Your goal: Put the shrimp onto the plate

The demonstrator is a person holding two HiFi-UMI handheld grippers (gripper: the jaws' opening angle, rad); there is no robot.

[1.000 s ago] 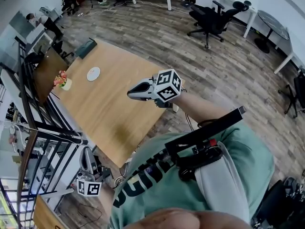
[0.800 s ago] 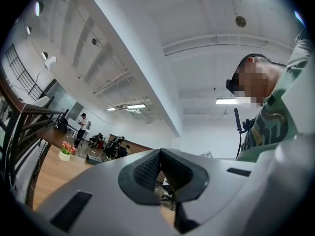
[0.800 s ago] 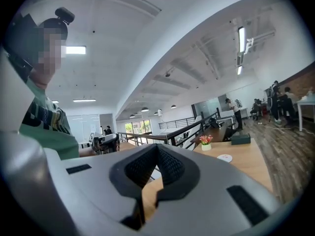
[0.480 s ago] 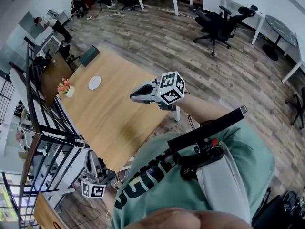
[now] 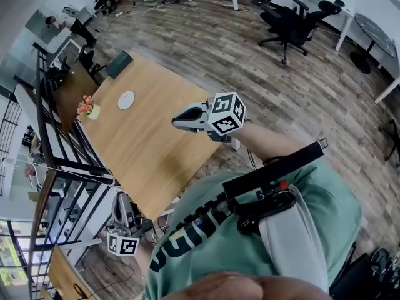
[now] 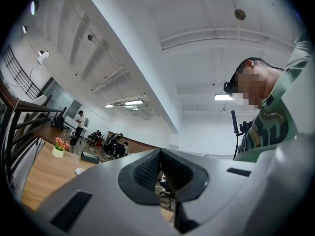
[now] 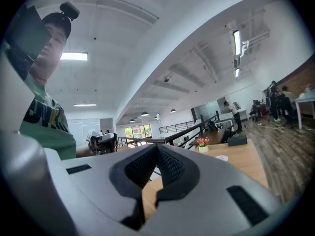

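Observation:
A small white plate point(image 5: 125, 99) lies on the far part of the wooden table point(image 5: 150, 149); it also shows as the plate point(image 7: 222, 158) in the right gripper view and the plate point(image 6: 78, 171) in the left gripper view. No shrimp shows in any view. My right gripper point(image 5: 175, 120) hovers level above the table's near right edge, shut on nothing, its pads meeting at the right gripper point(image 7: 157, 149). My left gripper point(image 5: 119, 200) hangs low beside the table's near corner, off the tabletop. Its jaws are shut and empty at the left gripper point(image 6: 160, 154).
A pot of pink flowers point(image 5: 85, 108) stands at the table's left edge near the plate. A dark flat box point(image 5: 119, 64) lies at the far end. A black railing point(image 5: 69, 174) runs along the left. Office chairs point(image 5: 287, 20) and people at desks are far off.
The head view has swung a little, and the table sits slightly lower and more to the right in it. Both grippers drifted slightly in the picture and stayed shut and empty.

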